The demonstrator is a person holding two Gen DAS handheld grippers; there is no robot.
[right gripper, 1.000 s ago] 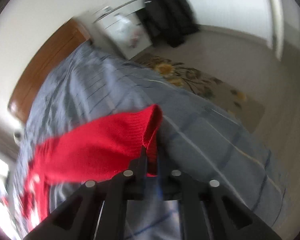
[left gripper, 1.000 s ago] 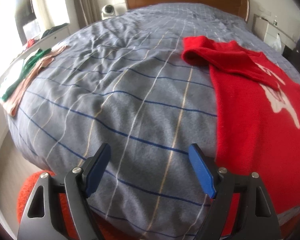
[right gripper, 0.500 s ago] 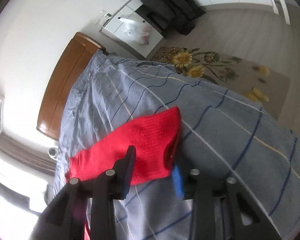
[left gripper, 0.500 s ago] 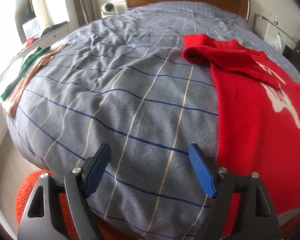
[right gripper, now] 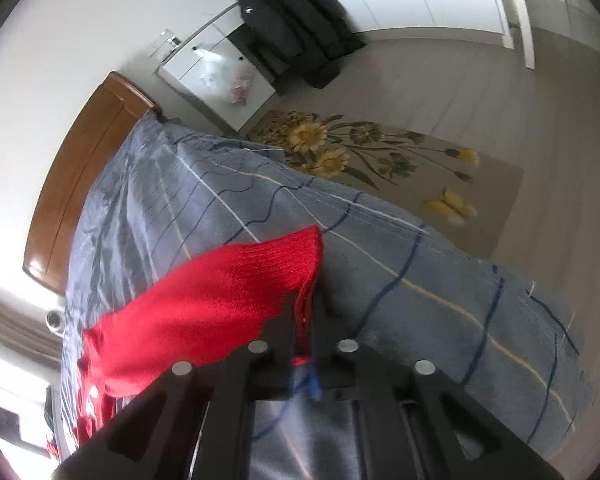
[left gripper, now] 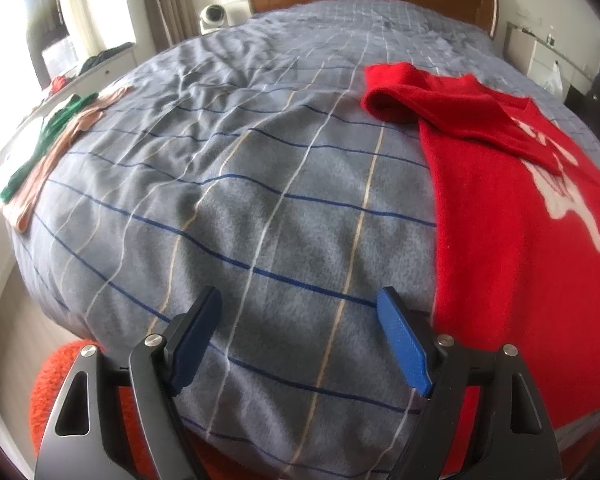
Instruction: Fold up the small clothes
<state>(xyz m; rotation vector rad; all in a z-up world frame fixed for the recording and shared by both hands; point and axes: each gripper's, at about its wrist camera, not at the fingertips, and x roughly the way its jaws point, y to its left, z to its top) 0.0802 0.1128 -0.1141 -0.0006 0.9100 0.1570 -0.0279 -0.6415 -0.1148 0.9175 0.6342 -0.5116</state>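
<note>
While right gripper (right gripper: 306, 320) pinches red sweater (left gripper: 512, 216) sleeve, left gripper (left gripper: 300, 336) gapes over plaid bed (left gripper: 240, 184)

I get daylight glaring white from the window (left gripper: 4, 40) far left; fisheye bends the bed (left gripper: 260, 200) edges, and my right view is soft near its rim.

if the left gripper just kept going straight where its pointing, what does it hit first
Most likely the bare grey checked bedspread; the open left gripper points down at it, with the red sweater off to its right.
</note>
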